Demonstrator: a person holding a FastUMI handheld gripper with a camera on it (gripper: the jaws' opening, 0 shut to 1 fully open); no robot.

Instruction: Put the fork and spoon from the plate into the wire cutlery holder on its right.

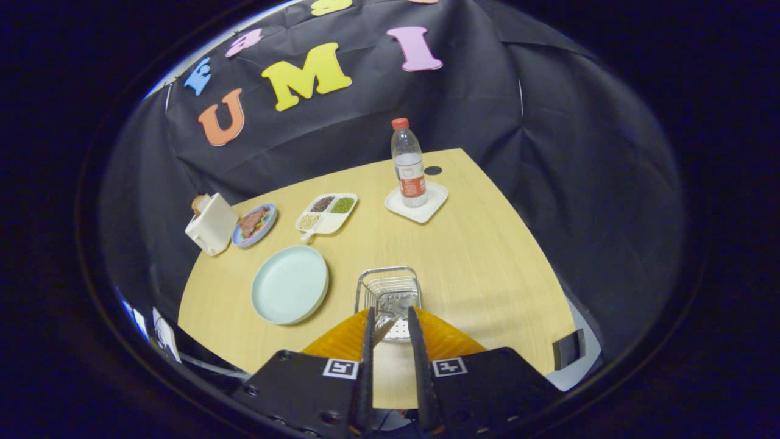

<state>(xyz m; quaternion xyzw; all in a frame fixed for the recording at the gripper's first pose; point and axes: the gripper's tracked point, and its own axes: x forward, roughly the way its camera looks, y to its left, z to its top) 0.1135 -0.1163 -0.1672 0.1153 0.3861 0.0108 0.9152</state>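
The gripper (390, 317), fingers parted, hovered over the silver wire cutlery holder (388, 286), a metal utensil (385, 331) slanting between them into it. The round pale-green plate (290, 284), left, lay bare; withdrawal seemed next.

The gripper (390, 317) hovers above the near edge of the wire holder (388, 291), its fingers slightly apart with a slim metal utensil (384, 332) slanting between them. Left of the holder lies the plate (290, 285). Far off, a bottle (408, 163) stands on a white coaster (416, 204).
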